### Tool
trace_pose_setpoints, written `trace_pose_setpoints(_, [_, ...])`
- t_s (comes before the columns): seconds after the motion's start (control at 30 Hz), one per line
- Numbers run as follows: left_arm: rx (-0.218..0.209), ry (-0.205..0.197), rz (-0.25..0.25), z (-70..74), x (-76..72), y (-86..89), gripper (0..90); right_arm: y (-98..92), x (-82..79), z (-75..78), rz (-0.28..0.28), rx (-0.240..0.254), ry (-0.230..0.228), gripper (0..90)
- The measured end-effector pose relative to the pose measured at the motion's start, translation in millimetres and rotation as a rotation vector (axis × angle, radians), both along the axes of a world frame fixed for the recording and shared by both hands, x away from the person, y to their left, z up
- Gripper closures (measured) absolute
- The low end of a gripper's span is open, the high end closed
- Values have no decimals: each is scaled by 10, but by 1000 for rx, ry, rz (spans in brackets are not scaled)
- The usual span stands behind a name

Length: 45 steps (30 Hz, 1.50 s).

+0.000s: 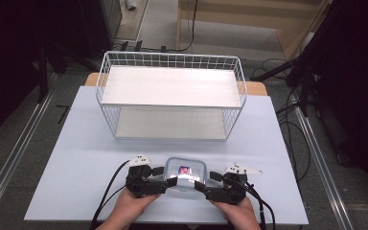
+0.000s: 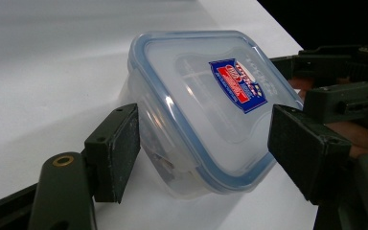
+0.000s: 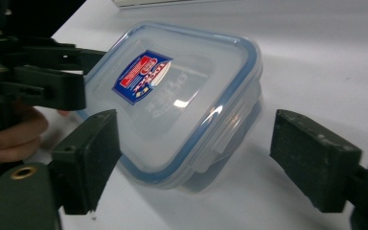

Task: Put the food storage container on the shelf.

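Bottom centre: the clear rectangular plastic container with blue-rimmed lid [image 1: 186, 173] sat flanked; left hand-held gripper [image 2: 203, 143] and right hand-held gripper [image 3: 194, 158] both gaped, released. Squeezing evenly seemed wise.

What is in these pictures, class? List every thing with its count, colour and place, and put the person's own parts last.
Table: one, pale blue-white top, under everything else.
Wire rack: one, white, two flat shelves inside a wire frame, at the far middle of the table.
Food container: one, clear plastic with a blue-rimmed lid and a red and blue label, at the near middle of the table, between the two grippers.
Cables: several, black, on the floor to the right of the table.
Left gripper: one, black, jaws open on either side of the container's left end.
Right gripper: one, black, jaws open on either side of the container's right end.
Hands: two, at the near edge, one holding each gripper.
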<state>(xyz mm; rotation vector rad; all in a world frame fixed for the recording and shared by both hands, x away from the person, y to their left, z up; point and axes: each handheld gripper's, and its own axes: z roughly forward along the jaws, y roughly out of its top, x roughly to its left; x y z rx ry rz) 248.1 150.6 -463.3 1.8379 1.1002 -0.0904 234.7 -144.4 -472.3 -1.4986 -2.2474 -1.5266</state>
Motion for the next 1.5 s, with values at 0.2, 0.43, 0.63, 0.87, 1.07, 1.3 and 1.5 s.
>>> trace_pose_setpoints(0.2, [-24, 37, -6, -30, 53, 16, 291, -8, 42, -42, 3, 49, 49, 237])
trace_pose_setpoints(0.43, [-81, 85, -4, -68, 67, 73, 329, 4, 100, -98, -7, 119, 110, 319])
trace_pose_setpoints(0.63, [-85, 68, -11, -38, 1, 93, 398, -51, 87, -66, -14, 147, 101, 430])
trace_pose_setpoints(0.87, [-79, 35, -17, 7, -71, 117, 469, -72, 4, -34, -7, 147, 78, 473])
trace_pose_setpoints(1.07, [-31, -12, -24, 53, -159, 93, 481, -92, -59, -19, 13, 139, 44, 499])
trace_pose_setpoints(1.3, [-7, -56, -23, 79, -208, 68, 493, -105, -87, 7, 11, 137, 34, 518])
trace_pose_setpoints(1.5, [15, -78, -23, 87, -240, 55, 492, -98, -103, 16, 12, 130, 25, 512])
